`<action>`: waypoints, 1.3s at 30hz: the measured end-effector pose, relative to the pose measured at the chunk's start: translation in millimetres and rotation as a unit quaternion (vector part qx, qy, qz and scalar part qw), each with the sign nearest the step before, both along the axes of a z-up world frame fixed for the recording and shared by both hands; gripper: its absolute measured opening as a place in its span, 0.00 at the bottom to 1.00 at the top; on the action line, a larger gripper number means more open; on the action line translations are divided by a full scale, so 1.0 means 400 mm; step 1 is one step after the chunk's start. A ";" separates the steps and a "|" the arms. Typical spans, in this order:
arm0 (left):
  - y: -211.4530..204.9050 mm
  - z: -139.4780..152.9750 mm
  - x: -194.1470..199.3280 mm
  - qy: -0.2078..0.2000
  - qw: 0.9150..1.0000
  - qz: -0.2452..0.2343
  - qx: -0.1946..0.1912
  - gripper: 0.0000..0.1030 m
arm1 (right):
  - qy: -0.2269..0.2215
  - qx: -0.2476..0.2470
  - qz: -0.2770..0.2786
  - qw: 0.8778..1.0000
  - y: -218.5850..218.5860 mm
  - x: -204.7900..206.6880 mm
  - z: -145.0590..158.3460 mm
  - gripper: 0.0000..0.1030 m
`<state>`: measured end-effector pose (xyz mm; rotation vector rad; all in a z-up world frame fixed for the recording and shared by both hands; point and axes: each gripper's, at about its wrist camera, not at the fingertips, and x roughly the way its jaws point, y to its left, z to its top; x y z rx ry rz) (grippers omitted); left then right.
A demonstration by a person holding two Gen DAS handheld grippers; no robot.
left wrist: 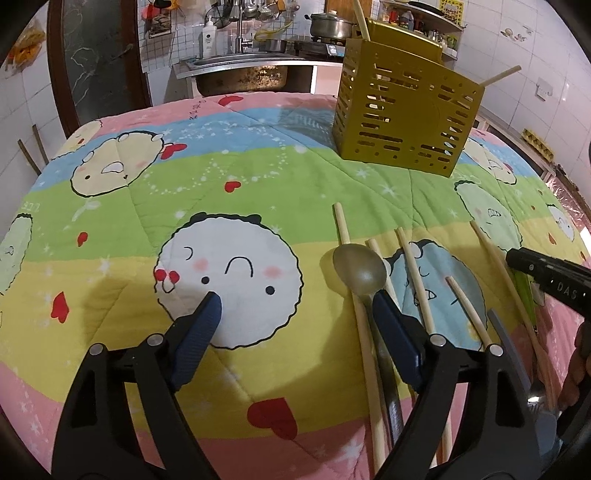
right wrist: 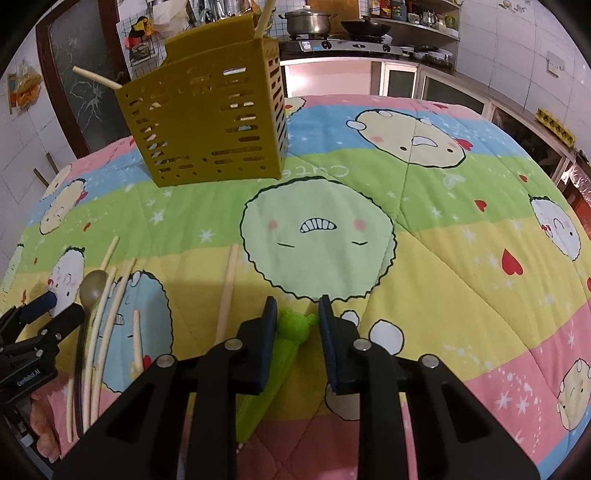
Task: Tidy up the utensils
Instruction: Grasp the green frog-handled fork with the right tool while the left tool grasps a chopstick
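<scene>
A gold slotted utensil holder (left wrist: 402, 118) stands on the quilt at the back, with chopsticks (left wrist: 360, 20) in it; it also shows in the right wrist view (right wrist: 207, 118). A grey-brown spoon (left wrist: 360, 275) and several loose chopsticks (left wrist: 415, 277) lie on the quilt. My left gripper (left wrist: 295, 301) is open and empty, its right finger beside the spoon's handle. My right gripper (right wrist: 297, 308) is open around a green bear-topped utensil (right wrist: 291, 325) lying on the quilt. The spoon (right wrist: 92, 286) and chopsticks (right wrist: 225, 291) show at the right wrist view's left.
A colourful cartoon quilt (left wrist: 221, 177) covers the table. A fork (left wrist: 535, 391) lies at the near right in the left wrist view. A sink (left wrist: 240, 70) and a stove with a pot (right wrist: 308, 22) stand behind the table.
</scene>
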<state>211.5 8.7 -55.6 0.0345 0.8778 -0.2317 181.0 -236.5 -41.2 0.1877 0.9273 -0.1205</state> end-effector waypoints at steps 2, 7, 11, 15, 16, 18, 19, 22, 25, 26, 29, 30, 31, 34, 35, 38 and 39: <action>0.006 -0.002 -0.002 -0.001 1.000 0.003 0.001 0.79 | -0.001 -0.002 0.000 1.000 -0.002 -0.002 0.005 0.23; 0.013 -0.003 -0.003 0.003 1.000 0.004 -0.001 0.78 | -0.002 0.000 -0.005 1.000 -0.009 -0.005 0.014 0.24; -0.005 -0.004 -0.007 0.000 1.000 -0.006 0.005 0.78 | 0.003 0.007 -0.013 1.000 -0.012 -0.016 0.013 0.33; -0.021 -0.009 -0.002 0.004 1.000 -0.011 0.012 0.78 | 0.010 0.008 -0.019 1.000 -0.006 -0.027 0.007 0.35; -0.023 -0.010 0.000 0.006 1.000 -0.011 0.012 0.77 | 0.013 0.007 -0.022 1.000 -0.004 -0.029 0.004 0.35; -0.026 -0.010 0.005 0.007 1.000 -0.012 0.013 0.71 | 0.016 0.005 -0.030 0.999 -0.001 -0.035 0.001 0.35; -0.028 -0.009 0.008 0.008 1.000 -0.014 0.013 0.70 | 0.018 0.004 -0.035 0.999 0.002 -0.039 0.002 0.35; -0.037 -0.007 0.021 0.012 1.000 -0.017 0.017 0.64 | 0.026 0.003 -0.037 0.999 0.014 -0.045 0.000 0.35; -0.048 -0.008 0.048 0.024 0.999 -0.018 0.011 0.63 | 0.034 0.003 -0.035 0.999 0.033 -0.046 -0.012 0.35; -0.054 -0.009 0.057 0.028 0.999 -0.017 0.011 0.62 | 0.034 0.000 -0.037 0.999 0.038 -0.046 -0.014 0.35; -0.070 -0.011 0.073 0.033 0.999 -0.018 0.013 0.58 | 0.032 -0.006 -0.043 0.999 0.047 -0.044 -0.017 0.32; -0.076 -0.012 0.080 0.036 0.999 -0.018 0.014 0.56 | 0.032 -0.006 -0.044 0.998 0.048 -0.043 -0.016 0.30; -0.082 -0.013 0.085 0.037 0.999 -0.017 0.015 0.55 | 0.032 -0.005 -0.046 0.998 0.049 -0.040 -0.016 0.27; -0.096 -0.014 0.099 0.041 0.999 -0.019 0.022 0.48 | 0.033 -0.002 -0.049 0.998 0.049 -0.028 -0.018 0.26; -0.099 -0.013 0.105 0.045 0.999 -0.018 0.022 0.45 | 0.033 -0.003 -0.050 0.998 0.050 -0.023 -0.018 0.25; -0.100 -0.010 0.126 0.055 0.998 -0.013 0.019 0.36 | 0.030 -0.004 -0.052 0.998 0.051 -0.010 -0.018 0.24; -0.099 -0.010 0.129 0.056 0.998 -0.012 0.018 0.33 | 0.029 -0.003 -0.053 0.998 0.050 -0.007 -0.018 0.23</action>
